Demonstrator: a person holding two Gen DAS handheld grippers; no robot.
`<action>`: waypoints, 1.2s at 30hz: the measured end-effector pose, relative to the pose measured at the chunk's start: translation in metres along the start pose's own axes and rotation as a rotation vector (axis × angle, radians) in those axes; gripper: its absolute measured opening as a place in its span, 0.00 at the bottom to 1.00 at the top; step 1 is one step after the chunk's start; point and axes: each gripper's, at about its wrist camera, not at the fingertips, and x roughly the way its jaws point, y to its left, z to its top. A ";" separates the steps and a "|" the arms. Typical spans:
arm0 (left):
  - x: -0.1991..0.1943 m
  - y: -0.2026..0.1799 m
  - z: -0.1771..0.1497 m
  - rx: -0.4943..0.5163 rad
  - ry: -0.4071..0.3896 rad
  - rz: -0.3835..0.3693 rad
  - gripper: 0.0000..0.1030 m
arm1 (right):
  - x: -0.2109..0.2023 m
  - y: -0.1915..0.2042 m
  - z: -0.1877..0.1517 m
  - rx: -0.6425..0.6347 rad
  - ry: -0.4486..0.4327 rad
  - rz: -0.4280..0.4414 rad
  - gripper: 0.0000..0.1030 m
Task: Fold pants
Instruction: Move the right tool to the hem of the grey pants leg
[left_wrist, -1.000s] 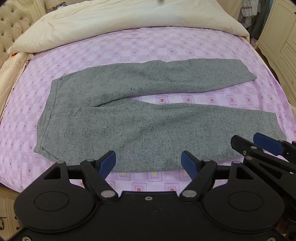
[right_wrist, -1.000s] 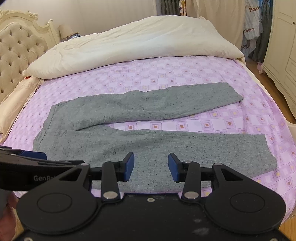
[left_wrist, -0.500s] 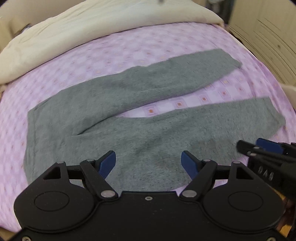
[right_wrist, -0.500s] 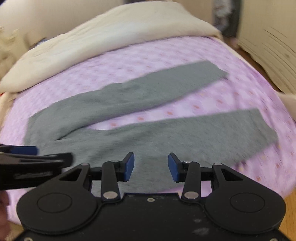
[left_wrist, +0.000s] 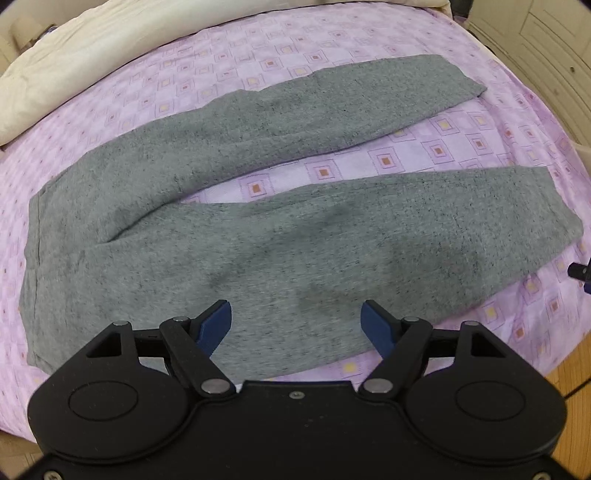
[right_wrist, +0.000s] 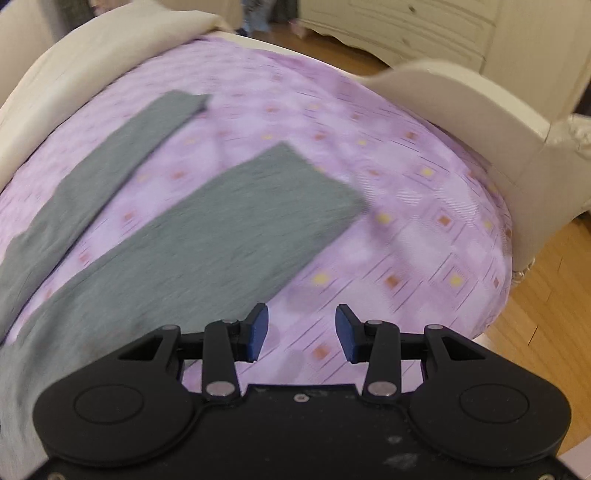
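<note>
Grey pants (left_wrist: 258, 236) lie flat on the purple patterned bed sheet (left_wrist: 369, 40), waistband at the left, the two legs spread apart toward the right. My left gripper (left_wrist: 297, 325) is open and empty, above the near leg's front edge. My right gripper (right_wrist: 300, 332) is open and empty, over bare sheet just right of the near leg's cuff end (right_wrist: 295, 192). The right wrist view is blurred by motion and shows both pant legs (right_wrist: 122, 147) running off to the left. A tip of the right gripper shows at the right edge of the left wrist view (left_wrist: 580, 275).
A cream duvet (left_wrist: 74, 55) lies along the far side of the bed. A cream footboard (right_wrist: 480, 122) rises at the bed's right end. Wooden floor (right_wrist: 546, 295) and a white cabinet (right_wrist: 406, 26) lie beyond it.
Both grippers have swung to the right along the bed. The right gripper went from the middle of the near leg to beside its cuff. The pants have not moved.
</note>
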 end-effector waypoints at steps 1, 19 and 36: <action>0.003 -0.006 0.001 -0.004 0.003 0.007 0.75 | 0.006 -0.007 0.006 0.020 0.002 0.013 0.42; 0.012 -0.061 0.009 -0.050 0.059 0.084 0.75 | 0.029 -0.004 0.082 -0.050 0.062 0.177 0.07; 0.015 -0.078 0.002 -0.014 0.073 0.046 0.74 | 0.040 -0.057 0.100 -0.096 0.060 0.163 0.34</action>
